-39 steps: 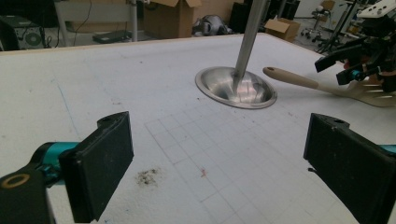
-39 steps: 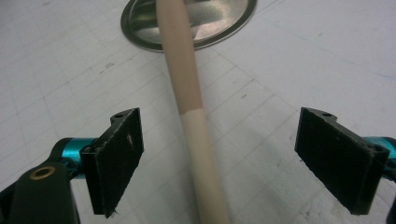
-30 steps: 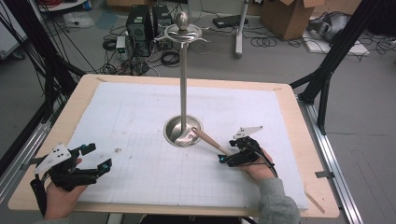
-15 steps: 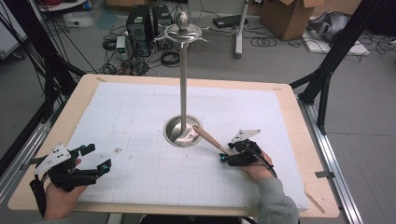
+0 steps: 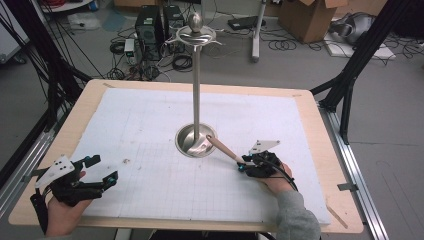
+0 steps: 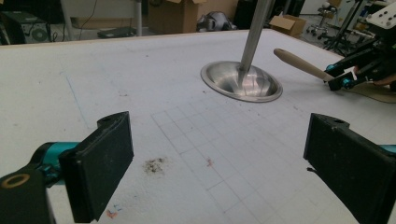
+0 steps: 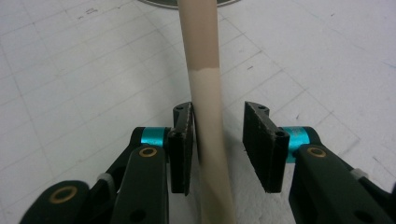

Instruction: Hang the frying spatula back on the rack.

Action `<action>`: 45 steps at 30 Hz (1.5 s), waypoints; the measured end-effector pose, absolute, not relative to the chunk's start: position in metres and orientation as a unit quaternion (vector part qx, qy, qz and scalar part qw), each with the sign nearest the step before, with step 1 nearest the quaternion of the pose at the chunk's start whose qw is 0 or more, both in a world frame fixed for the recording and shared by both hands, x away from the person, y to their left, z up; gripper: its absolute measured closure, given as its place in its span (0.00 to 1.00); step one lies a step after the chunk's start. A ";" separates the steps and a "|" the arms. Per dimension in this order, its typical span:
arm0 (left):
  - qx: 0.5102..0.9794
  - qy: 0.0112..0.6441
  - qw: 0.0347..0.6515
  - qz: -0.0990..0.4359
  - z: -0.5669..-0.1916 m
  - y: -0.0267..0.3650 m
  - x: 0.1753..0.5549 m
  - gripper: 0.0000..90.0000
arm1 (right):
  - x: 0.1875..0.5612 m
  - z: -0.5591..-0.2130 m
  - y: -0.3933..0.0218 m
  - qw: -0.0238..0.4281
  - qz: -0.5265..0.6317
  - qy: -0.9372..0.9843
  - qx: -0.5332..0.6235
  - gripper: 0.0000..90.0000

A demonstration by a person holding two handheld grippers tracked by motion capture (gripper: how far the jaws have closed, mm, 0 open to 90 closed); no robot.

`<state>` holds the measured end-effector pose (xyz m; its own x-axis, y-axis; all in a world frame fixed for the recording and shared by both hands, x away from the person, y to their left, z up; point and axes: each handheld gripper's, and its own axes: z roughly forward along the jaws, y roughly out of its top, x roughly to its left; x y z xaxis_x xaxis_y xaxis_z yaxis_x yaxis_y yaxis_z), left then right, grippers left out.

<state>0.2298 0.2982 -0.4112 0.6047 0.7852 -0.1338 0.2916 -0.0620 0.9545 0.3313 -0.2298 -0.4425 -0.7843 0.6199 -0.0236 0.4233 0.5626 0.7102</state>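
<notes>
Now the right gripper has just been closing its jaws around the beige handle, one pad touching, the other apart; the utensil leans from the stand base. Next: finish the squeeze, then lift. The left gripper rests wide open

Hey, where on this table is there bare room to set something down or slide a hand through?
Free: the white mat between the metal stand and the far table edge, and the wide patch between the left gripper and the stand's base. Crowded: right of the base, where the tan handle slants to the right gripper, its jaws just closing around it.
</notes>
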 end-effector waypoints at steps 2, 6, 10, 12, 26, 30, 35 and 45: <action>0.695 0.387 0.564 0.219 -0.411 0.298 0.230 0.10 | 0.332 -0.443 -0.230 0.132 0.362 0.874 0.296 0.75; 0.695 0.389 0.564 0.219 -0.412 0.299 0.230 0.10 | 0.332 -0.442 -0.229 0.129 0.363 0.875 0.293 0.85; 0.695 0.389 0.564 0.219 -0.412 0.299 0.230 0.10 | 0.331 -0.442 -0.229 0.131 0.361 0.876 0.291 0.86; 0.694 0.390 0.565 0.219 -0.412 0.299 0.229 0.10 | 0.331 -0.442 -0.229 0.131 0.360 0.877 0.291 0.86; 0.692 0.392 0.564 0.221 -0.412 0.301 0.229 0.10 | 0.329 -0.436 -0.231 0.145 0.365 0.870 0.299 0.86; 0.692 0.392 0.564 0.221 -0.412 0.301 0.229 0.10 | 0.330 -0.432 -0.235 0.138 0.379 0.863 0.306 0.86; 0.692 0.392 0.564 0.221 -0.412 0.301 0.229 0.10 | 0.328 -0.426 -0.240 0.136 0.394 0.854 0.311 0.86; 0.693 0.392 0.564 0.221 -0.412 0.301 0.229 0.10 | 0.325 -0.406 -0.247 0.144 0.417 0.842 0.311 0.86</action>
